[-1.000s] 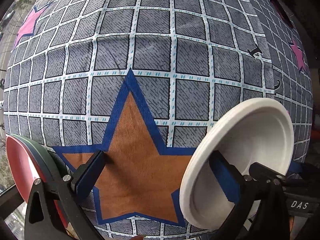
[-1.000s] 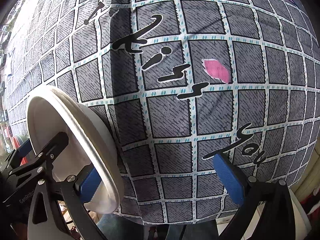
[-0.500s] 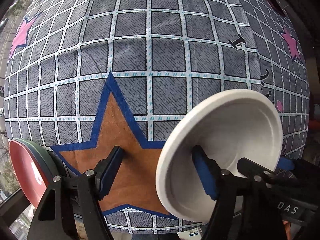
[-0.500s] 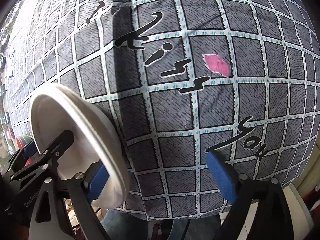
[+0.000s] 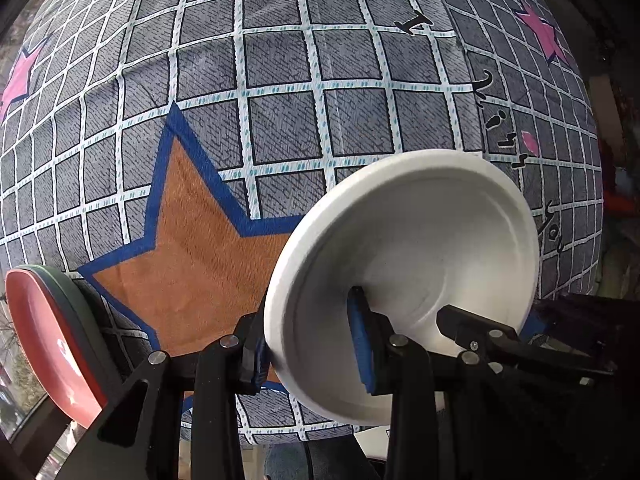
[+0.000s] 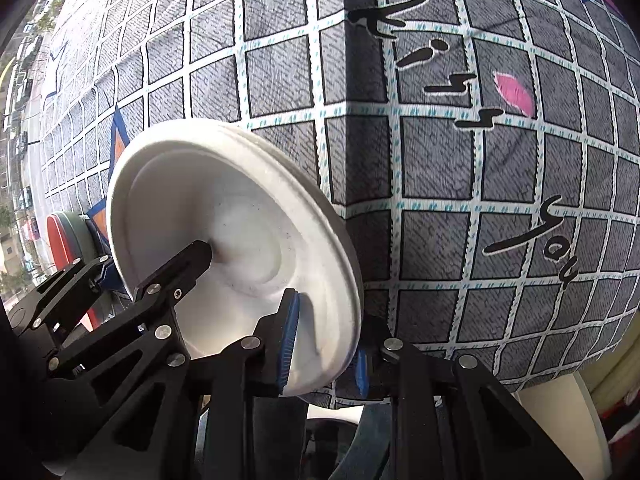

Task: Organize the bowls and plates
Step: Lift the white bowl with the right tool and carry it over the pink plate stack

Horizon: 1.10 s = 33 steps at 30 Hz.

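Note:
A white plate [image 5: 420, 248] stands tilted on edge over the grid-patterned cloth. Both grippers clamp its rim. My left gripper [image 5: 312, 344] is shut on the plate's near-left rim, one blue pad inside and one behind. My right gripper [image 6: 324, 344] is shut on the same white plate [image 6: 224, 216] at its lower right rim. The left gripper's black fingers [image 6: 176, 272] reach across the plate's face in the right wrist view. A red plate with a dark green rim [image 5: 48, 340] stands at the far left, also in the right wrist view [image 6: 64, 240].
The grey checked cloth [image 5: 280, 80] with an orange star [image 5: 192, 264] and black lettering [image 6: 448, 80] covers the table. The cloth's front edge [image 6: 520, 376] hangs close to the grippers. A pale surface [image 6: 560, 420] lies below at the right.
Both grippers have closed from wide open onto the white plate's rim. The plate has shifted toward the middle between them and now faces the cameras more.

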Tool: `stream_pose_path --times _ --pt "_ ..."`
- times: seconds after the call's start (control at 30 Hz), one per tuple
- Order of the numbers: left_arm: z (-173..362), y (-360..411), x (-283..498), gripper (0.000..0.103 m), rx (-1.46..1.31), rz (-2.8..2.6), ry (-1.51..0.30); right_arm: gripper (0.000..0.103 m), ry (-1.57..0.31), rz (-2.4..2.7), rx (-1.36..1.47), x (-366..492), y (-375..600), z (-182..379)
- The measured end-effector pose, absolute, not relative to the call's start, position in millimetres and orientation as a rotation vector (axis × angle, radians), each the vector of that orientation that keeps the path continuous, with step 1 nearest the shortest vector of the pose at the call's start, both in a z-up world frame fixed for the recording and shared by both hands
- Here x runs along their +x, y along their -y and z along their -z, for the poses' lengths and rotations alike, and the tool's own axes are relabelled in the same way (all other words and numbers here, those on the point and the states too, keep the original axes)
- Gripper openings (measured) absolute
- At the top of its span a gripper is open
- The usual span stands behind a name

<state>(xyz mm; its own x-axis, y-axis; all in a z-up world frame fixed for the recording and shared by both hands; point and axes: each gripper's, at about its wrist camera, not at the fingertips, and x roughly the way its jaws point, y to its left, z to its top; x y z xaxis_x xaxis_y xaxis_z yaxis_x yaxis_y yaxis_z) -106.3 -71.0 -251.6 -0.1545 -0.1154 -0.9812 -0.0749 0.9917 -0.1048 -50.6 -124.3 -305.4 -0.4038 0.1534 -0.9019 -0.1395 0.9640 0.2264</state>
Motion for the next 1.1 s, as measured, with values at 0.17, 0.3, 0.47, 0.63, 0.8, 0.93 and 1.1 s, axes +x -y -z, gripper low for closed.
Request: stream_pose_path --times 0.17,0.3,0.47,0.63,0.8,0.93,1.1 --pt "258 69 -119 0.036 -0.158 0.037 -1.737 0.026 -1.969 -0.318 0.01 -46 124 312" --pt "257 62 -110 0.036 -0.161 0.036 -1.731 0.026 -1.967 -0.319 0.01 -40 125 315" --pt "242 73 -105 0.036 -0.163 0.033 -1.736 0.026 -1.969 -0.317 0.014 -48 125 319" --pt "240 77 -103 0.036 -0.144 0.037 -1.747 0.026 -1.971 -0.313 0.01 -55 123 311" --pt "239 80 -113 0.036 -0.132 0.047 -1.766 0.026 -1.995 -0.303 0.017 -67 123 311" --pt "234 81 -118 0.036 -0.126 0.053 -1.759 0.026 -2.008 -0.314 0.006 -71 122 310" --pt "220 75 -114 0.036 -0.122 0.044 -1.728 0.026 -1.988 -0.329 0.001 -70 116 300"
